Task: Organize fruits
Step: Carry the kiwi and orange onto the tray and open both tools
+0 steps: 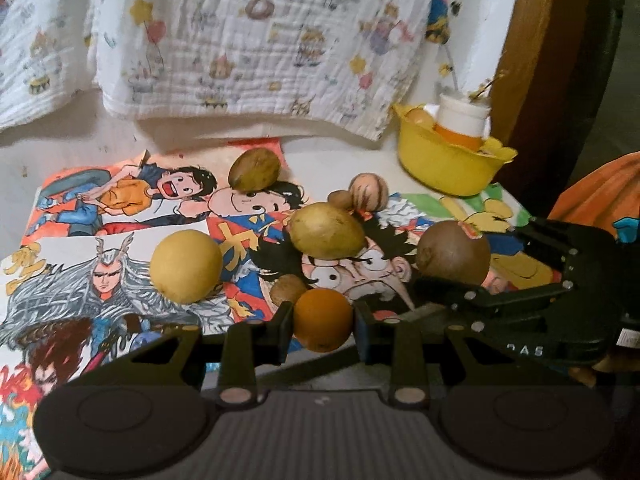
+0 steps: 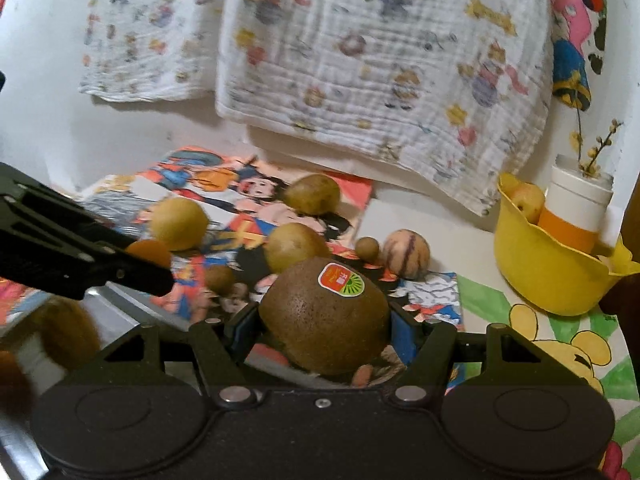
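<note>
Left tool: pinching the orange fruit between both fingers, low over the drawings, ready to carry.
Right tool: clamped on the kiwi, sticker up.
Yellow bowl: far right on the surface, 1 fruit inside; likely destination.
Loose fruits: scattered on the drawings, awaiting sorting.

Loose fruits lie scattered on the drawings covering the table, the kiwi nearest in the right wrist view; the bowl stands at the far right corner with a cup inside, the hanging cloth behind
</note>
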A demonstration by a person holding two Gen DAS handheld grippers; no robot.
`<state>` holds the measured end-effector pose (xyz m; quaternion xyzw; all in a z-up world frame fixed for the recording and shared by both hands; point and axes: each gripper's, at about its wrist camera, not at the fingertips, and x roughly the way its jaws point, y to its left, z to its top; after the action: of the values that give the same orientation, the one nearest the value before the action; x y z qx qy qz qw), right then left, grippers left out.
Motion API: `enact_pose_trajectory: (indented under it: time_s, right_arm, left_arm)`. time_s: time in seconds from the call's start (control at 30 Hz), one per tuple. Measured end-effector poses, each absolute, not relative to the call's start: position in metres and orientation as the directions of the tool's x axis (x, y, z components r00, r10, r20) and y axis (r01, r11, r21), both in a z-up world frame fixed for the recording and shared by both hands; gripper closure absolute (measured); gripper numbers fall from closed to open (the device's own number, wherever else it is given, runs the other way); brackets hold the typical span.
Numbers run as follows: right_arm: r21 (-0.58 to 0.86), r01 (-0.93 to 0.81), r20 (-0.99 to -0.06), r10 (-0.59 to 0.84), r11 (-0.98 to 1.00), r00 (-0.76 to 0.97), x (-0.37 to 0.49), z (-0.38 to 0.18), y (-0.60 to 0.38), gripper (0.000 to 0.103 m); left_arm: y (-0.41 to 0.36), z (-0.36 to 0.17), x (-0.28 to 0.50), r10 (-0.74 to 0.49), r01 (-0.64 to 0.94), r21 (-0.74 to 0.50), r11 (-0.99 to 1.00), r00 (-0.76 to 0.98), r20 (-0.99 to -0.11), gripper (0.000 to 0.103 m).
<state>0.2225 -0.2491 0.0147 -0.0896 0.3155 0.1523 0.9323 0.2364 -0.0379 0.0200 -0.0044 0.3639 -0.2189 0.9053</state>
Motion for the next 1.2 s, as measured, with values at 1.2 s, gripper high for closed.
enact_pose_trajectory:
  time_s: [1.2]
  right_arm:
    - [0.029, -0.410, -0.684, 0.317, 0.912, 0.657, 0.088, -0.006, -0.222, 0.035]
  left_arm:
    - [-0.015, -0.007, 0.091, -0.392, 0.450, -0.116, 0.885, 0.590, -0.706, 0.068]
